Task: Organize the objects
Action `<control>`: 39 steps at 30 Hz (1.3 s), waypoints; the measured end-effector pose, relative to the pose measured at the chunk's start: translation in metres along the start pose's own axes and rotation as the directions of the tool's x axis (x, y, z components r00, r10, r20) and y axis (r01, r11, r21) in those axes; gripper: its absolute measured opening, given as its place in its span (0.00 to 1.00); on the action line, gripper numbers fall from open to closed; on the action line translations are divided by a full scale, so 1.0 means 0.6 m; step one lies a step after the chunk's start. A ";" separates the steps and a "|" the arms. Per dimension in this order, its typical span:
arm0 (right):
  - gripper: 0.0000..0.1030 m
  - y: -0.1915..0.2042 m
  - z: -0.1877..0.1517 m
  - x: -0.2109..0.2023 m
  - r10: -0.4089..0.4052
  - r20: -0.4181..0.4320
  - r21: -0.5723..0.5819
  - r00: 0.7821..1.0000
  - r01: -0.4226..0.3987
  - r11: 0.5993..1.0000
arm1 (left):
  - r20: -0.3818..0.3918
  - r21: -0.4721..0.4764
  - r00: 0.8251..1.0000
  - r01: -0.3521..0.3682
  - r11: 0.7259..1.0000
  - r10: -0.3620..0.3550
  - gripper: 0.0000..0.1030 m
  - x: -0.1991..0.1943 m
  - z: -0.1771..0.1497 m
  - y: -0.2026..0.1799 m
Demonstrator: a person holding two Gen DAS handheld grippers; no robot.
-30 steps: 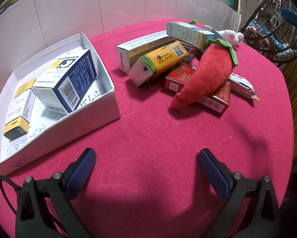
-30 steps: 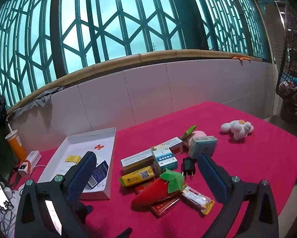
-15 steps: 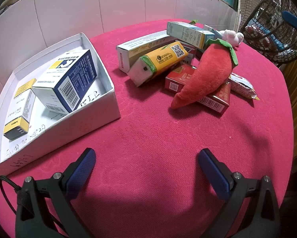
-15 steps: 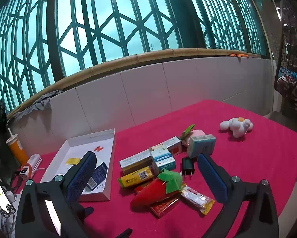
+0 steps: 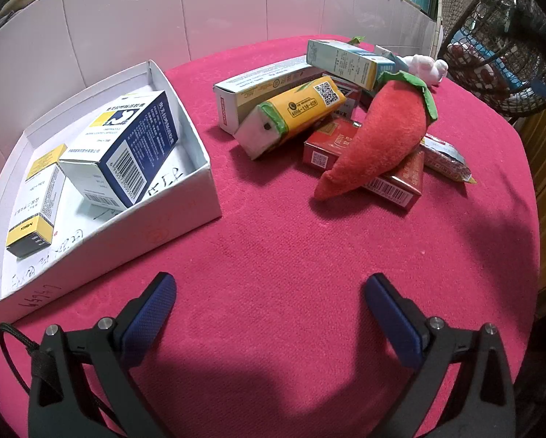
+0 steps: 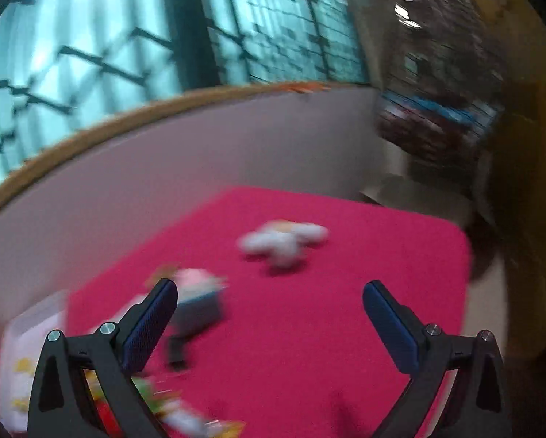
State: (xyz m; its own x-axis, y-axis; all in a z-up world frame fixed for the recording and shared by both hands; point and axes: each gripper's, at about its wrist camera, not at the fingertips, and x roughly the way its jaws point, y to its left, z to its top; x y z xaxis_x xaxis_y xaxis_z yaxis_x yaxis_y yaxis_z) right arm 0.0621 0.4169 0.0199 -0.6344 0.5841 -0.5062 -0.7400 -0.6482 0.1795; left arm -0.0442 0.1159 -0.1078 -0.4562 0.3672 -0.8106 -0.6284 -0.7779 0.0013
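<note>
Blur smears the whole right wrist view; only coarse shapes read there. Right gripper [image 6: 269,294] hangs over the red cloth, jaws spread, nothing between them. Past it lie a dark plug-like shape [image 6: 176,352], a pale box [image 6: 198,304] partly behind the left finger, and farther off a white plush toy [image 6: 284,241]; details are unreadable.

Left gripper [image 5: 269,292] also has jaws spread wide and empty above bare red tablecloth [image 5: 291,255]. Near left: white tray [image 5: 127,226], its near corner cut off by the frame. Inside it, a blue-and-white box [image 5: 127,149] lies tilted against a yellow-and-black box [image 5: 35,211]; handwriting on the tray floor is illegible.

Centre right, well apart from the gripper: red plush carrot [image 5: 379,135] with green leaves, lying across a red carton [image 5: 393,179]. A snack packet [image 5: 444,160] pokes out at its right, partly hidden. Just left, a yellow-green box [image 5: 291,116] leans on a long white box [image 5: 262,91]. Farther, a teal-and-white box [image 5: 346,62] tops the pile. Far right, a wire basket [image 5: 499,36] is cropped by the lens edge.
</note>
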 end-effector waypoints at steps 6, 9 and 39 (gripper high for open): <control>1.00 -0.042 -0.016 0.144 -0.126 -0.246 0.031 0.961 0.137 0.990 | 0.000 0.000 1.000 -0.001 1.000 0.001 1.00 0.001 0.001 0.001; 1.00 -0.023 -0.037 0.196 -0.161 -0.327 -0.018 0.931 0.165 0.986 | 0.000 0.000 1.000 0.000 1.000 0.000 1.00 0.000 0.000 0.002; 1.00 0.076 -0.046 0.250 -0.217 -0.345 -0.126 0.913 0.184 0.975 | 0.000 0.001 1.000 0.000 1.000 0.000 1.00 0.004 0.002 -0.001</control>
State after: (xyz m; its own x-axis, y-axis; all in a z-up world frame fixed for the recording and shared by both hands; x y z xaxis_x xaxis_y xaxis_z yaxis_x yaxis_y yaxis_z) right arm -0.0607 0.4613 -0.0710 -0.3419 0.5057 -0.7921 -0.8100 -0.5859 -0.0244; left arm -0.0456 0.1175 -0.1091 -0.4562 0.3670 -0.8107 -0.6288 -0.7776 0.0018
